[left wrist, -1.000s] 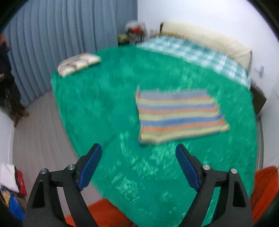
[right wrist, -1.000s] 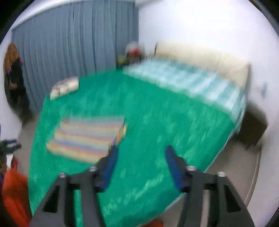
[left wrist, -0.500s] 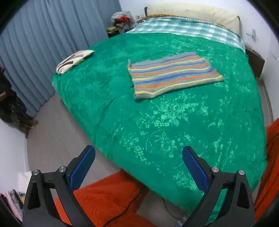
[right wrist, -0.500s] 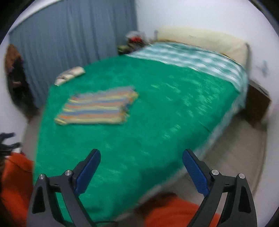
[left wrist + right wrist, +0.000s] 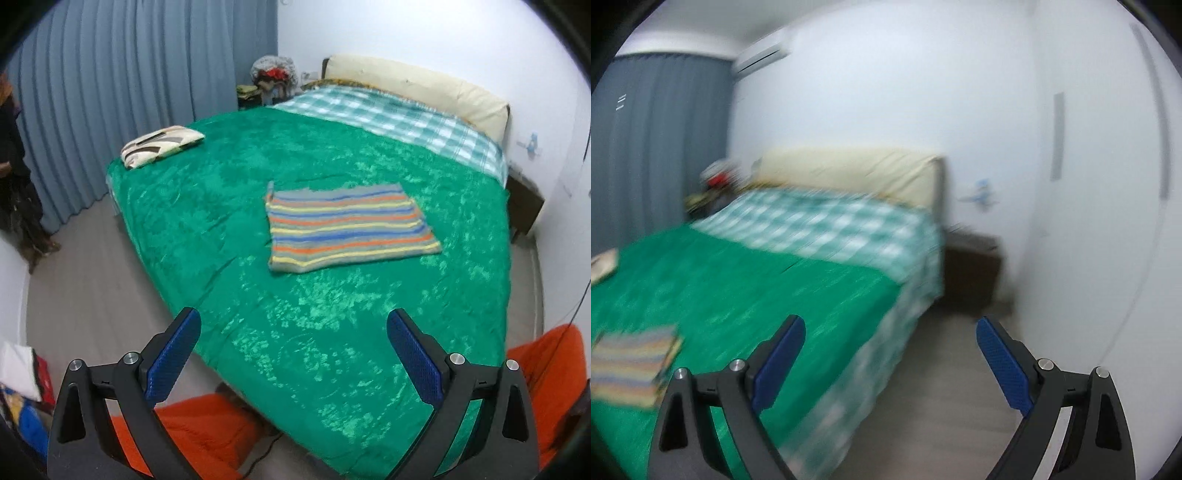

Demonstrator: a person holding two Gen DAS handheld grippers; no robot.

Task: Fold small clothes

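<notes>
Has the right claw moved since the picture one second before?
Yes. The right claw has swung rightward: the striped garment now sits at the view's left edge, with the white wall ahead.

Bedroom, white walls (image 5: 886, 92). Blue-grey pleated curtain (image 5: 129, 81) covers the far side from ceiling to floor. Bed takes most of the room: green patterned bedspread (image 5: 332, 332), teal-and-white checked sheet (image 5: 399, 118) at the head end, long cream bolster (image 5: 417, 85) against the wall. Small patterned pillow (image 5: 159, 146) on the bed's far corner near the curtain. Dark wooden nightstand (image 5: 971, 269) beside the head end. Pile of clutter (image 5: 273, 77) in the corner. Grey floor (image 5: 81, 288). Wall-mounted air conditioner (image 5: 761, 57) high up, blurred.
</notes>
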